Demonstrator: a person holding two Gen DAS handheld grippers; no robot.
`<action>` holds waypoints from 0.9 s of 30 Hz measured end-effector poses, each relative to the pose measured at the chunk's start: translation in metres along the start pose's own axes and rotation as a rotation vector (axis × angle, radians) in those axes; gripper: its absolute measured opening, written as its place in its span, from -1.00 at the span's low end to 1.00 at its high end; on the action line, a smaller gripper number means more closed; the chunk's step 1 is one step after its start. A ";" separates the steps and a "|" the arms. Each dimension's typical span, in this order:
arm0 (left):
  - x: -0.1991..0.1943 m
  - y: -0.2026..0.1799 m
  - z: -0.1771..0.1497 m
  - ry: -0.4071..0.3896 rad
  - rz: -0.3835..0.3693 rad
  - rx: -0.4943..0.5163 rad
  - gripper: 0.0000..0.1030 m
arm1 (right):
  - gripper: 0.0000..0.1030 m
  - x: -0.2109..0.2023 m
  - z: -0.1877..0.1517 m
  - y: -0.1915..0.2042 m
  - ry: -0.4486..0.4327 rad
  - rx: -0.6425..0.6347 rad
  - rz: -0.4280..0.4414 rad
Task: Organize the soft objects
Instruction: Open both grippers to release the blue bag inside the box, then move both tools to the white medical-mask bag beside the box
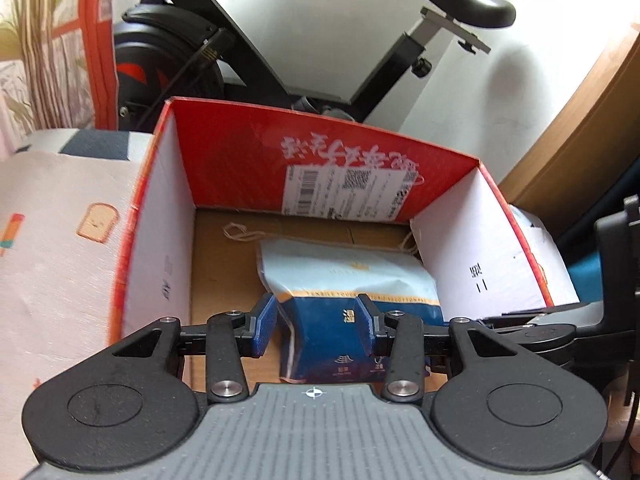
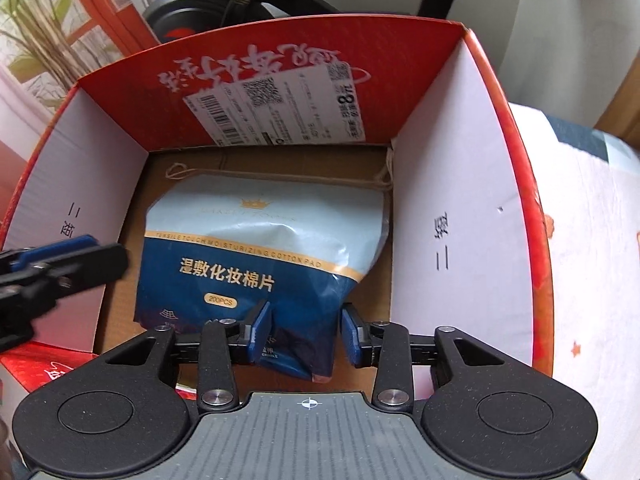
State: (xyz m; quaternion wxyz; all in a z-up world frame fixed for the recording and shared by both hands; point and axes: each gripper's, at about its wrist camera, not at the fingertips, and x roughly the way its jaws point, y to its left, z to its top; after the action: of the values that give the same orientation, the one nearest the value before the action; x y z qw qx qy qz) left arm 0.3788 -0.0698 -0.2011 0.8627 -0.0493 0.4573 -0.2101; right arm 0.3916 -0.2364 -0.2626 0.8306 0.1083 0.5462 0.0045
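A blue and pale-blue bag of cotton pads (image 2: 256, 248) lies on the brown floor of an open red cardboard box (image 2: 472, 184). My right gripper (image 2: 306, 332) is open, its blue pads either side of the bag's near end. In the left wrist view my left gripper (image 1: 318, 324) is open too, with the bag (image 1: 344, 276) between its pads, inside the same box (image 1: 152, 216). The left gripper also shows in the right wrist view (image 2: 60, 264), over the box's left wall.
The box sits on a pale sheet with a toast print (image 1: 60, 240). An exercise bike (image 1: 248, 40) stands behind it against a white wall. A wooden board (image 1: 580, 132) is at the right. String handles (image 2: 380, 180) lie at the box's back.
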 end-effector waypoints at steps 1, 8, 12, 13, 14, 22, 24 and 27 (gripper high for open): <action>-0.002 0.000 0.000 -0.008 0.005 -0.001 -0.14 | -0.30 0.000 0.000 -0.001 0.001 0.003 0.002; -0.024 -0.002 -0.004 -0.061 0.048 0.043 0.01 | -0.12 -0.018 -0.009 0.007 -0.094 0.012 -0.002; -0.043 -0.003 -0.008 -0.109 0.064 0.068 0.28 | 0.27 -0.051 -0.021 0.018 -0.223 -0.063 0.024; -0.048 -0.003 -0.010 -0.120 0.061 0.067 0.37 | 0.43 -0.060 -0.024 0.019 -0.250 -0.075 0.031; -0.053 -0.003 -0.011 -0.129 0.056 0.065 0.51 | 0.52 -0.067 -0.028 0.020 -0.274 -0.088 0.036; -0.099 -0.007 -0.040 -0.218 0.021 0.088 0.95 | 0.99 -0.115 -0.075 0.018 -0.467 -0.160 0.027; -0.108 -0.008 -0.049 -0.226 0.026 0.102 0.97 | 0.99 -0.125 -0.090 0.013 -0.497 -0.146 0.051; -0.120 -0.011 -0.066 -0.254 0.053 0.124 1.00 | 0.99 -0.135 -0.113 0.008 -0.543 -0.132 0.067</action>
State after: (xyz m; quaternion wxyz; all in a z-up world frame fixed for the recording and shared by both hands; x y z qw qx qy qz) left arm 0.2623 -0.0233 -0.1439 0.9203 -0.0100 0.3317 -0.2074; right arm 0.2352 -0.2257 -0.1821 0.9511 0.0693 0.2985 0.0385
